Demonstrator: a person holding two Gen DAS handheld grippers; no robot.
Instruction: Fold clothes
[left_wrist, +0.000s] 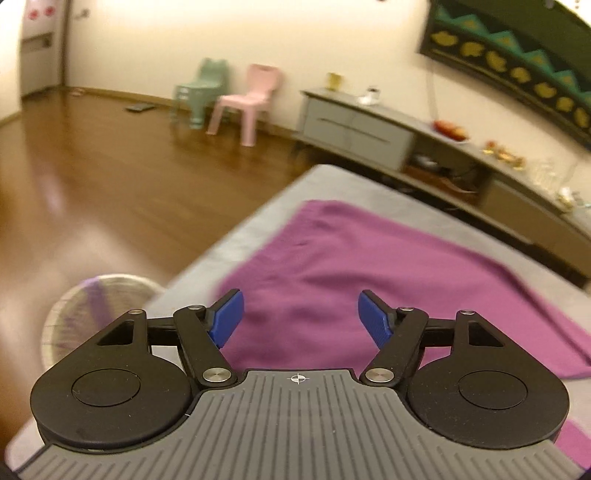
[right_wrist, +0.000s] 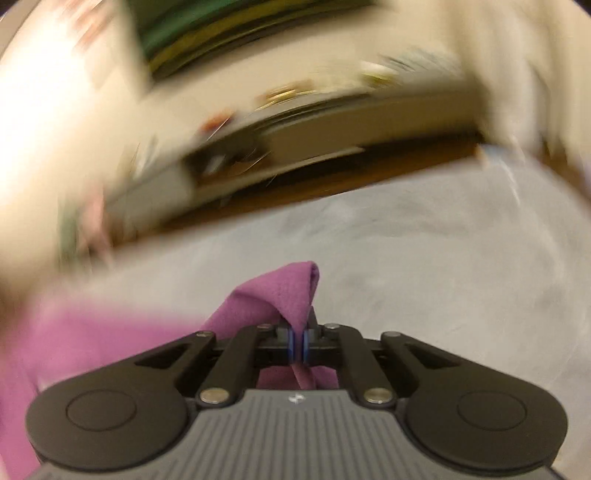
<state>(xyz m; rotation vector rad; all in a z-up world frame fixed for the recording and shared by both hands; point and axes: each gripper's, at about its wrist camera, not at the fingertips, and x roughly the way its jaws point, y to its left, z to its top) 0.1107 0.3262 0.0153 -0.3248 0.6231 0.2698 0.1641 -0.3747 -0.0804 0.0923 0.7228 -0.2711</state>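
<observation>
A purple garment (left_wrist: 369, 266) lies spread on a grey table (left_wrist: 266, 210). My left gripper (left_wrist: 301, 319) hovers over its near part, its blue pads (left_wrist: 227, 317) wide apart and empty. In the right wrist view my right gripper (right_wrist: 298, 345) is shut on a bunched fold of the same purple garment (right_wrist: 284, 291), which peaks just past the fingertips. More of the cloth trails off to the left, and the grey table (right_wrist: 424, 258) lies beyond. This view is heavily blurred.
A round fan (left_wrist: 92, 310) stands on the wooden floor beside the table's left edge. Farther off are a pink chair (left_wrist: 247, 99), a green chair (left_wrist: 201, 90) and a long grey cabinet (left_wrist: 369, 129) with small items along the wall.
</observation>
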